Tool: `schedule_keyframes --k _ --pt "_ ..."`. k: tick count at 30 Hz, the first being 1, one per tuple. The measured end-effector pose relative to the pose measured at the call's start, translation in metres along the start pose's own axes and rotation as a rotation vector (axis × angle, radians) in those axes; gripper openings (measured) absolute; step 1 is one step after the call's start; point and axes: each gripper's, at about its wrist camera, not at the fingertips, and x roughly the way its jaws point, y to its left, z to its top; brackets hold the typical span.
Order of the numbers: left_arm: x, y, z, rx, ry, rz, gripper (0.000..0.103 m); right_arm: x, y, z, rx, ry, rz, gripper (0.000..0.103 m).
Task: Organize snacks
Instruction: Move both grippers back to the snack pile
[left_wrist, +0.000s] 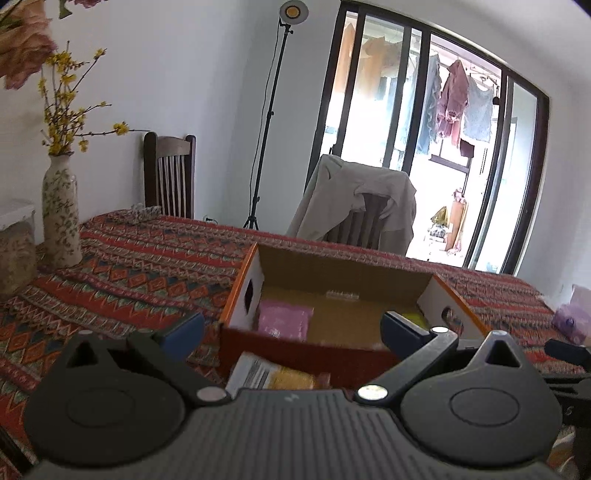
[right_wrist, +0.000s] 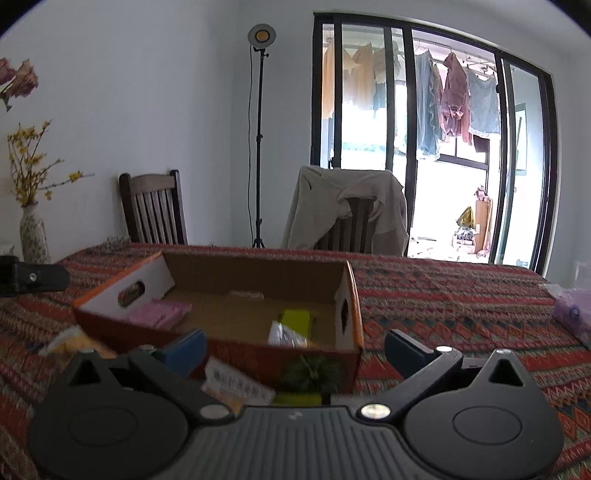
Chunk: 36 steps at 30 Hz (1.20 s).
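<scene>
Both the left gripper (left_wrist: 291, 332) and the right gripper (right_wrist: 295, 347) have fingers wide apart, holding nothing. The cardboard box (right_wrist: 258, 273) stands on the surface (right_wrist: 461, 295), with a pink packet (right_wrist: 159, 312) inside.

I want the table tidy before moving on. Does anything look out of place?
Yes: a yellow snack packet lies on the tablecloth outside the box, against its near wall, while others are inside.

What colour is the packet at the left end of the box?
Pink. The packet lies inside the cardboard box, clearest in the right wrist view.
</scene>
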Motion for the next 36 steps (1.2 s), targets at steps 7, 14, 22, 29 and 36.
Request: schedule_keyframes --k 7,14,22,29,36 --pt "-0.023 0.018 -0.034 0.023 0.034 0.007 0.103 -0.026 -0.01 -0.03 -0.004 0.057 -0.021 0.103" --pt "-0.031 0.03 -0.055 0.017 0.081 0.027 0.103 -0.04 -0.029 -0.056 0.021 0.118 -0.058 0.103" --pt "-0.033 0.025 -0.056 0.021 0.085 0.015 0.103 -0.037 -0.044 -0.063 0.05 0.16 -0.088 0.103" --pt "-0.029 0.025 -0.057 0.019 0.097 0.022 0.103 -0.024 -0.048 -0.067 0.066 0.204 -0.081 0.103" --pt "-0.028 0.027 -0.058 0.016 0.103 0.023 0.103 -0.006 -0.062 -0.069 0.111 0.266 -0.143 0.103"
